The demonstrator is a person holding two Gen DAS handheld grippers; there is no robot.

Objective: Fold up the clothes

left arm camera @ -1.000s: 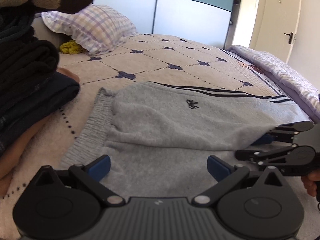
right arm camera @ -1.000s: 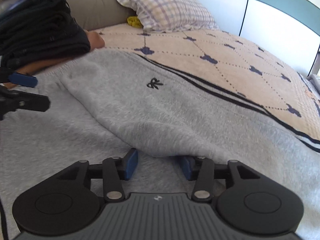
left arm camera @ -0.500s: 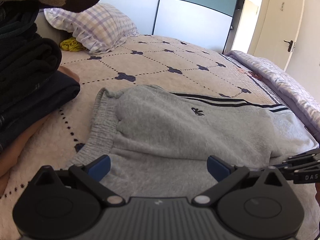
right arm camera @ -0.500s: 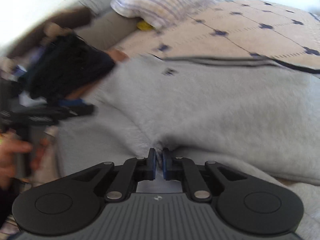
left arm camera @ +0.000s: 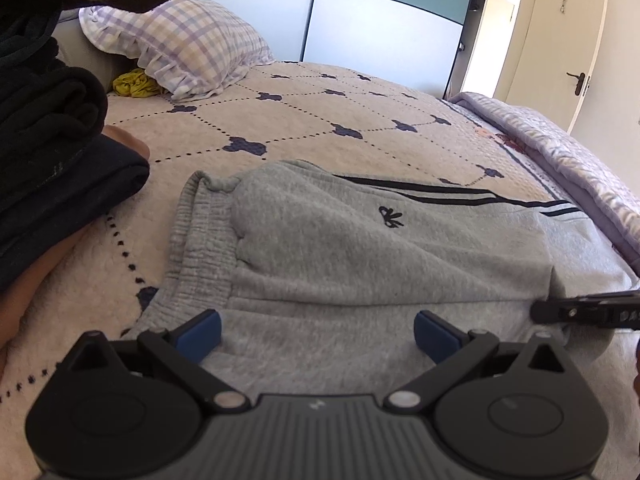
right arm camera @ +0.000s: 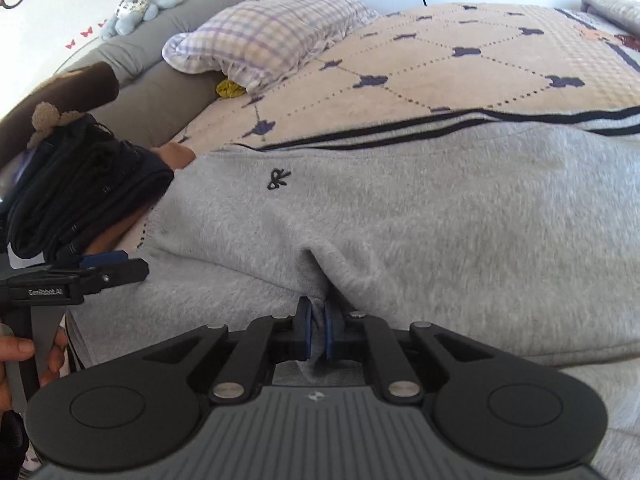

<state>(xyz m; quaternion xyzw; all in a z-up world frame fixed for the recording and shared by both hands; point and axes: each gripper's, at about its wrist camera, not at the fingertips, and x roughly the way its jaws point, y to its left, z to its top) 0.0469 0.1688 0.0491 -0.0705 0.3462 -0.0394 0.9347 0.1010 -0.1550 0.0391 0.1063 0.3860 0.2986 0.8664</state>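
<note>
Grey pants (left arm camera: 360,248): flat on bed (left arm camera: 320,120).
Right gripper (right arm camera: 316,330): pinching a pants fold.
Left gripper (left arm camera: 316,330): wide apart, empty.

1. Both views are brightly lit by daylight; strong brightness is seen at the open doorway (left arm camera: 502,36) in the left wrist view.
2. The pale wardrobe panels (left arm camera: 380,28) are washed out, and the wall at the upper left of the right wrist view is overexposed.
3. Soft shadows are cast in the folds of the grey sweatpants (right arm camera: 400,220).
4. Slight motion blur is noted across the right wrist view, especially at its right side; the left wrist view is sharp.
5. Fisheye bending and dark corners are seen at every edge.
</note>
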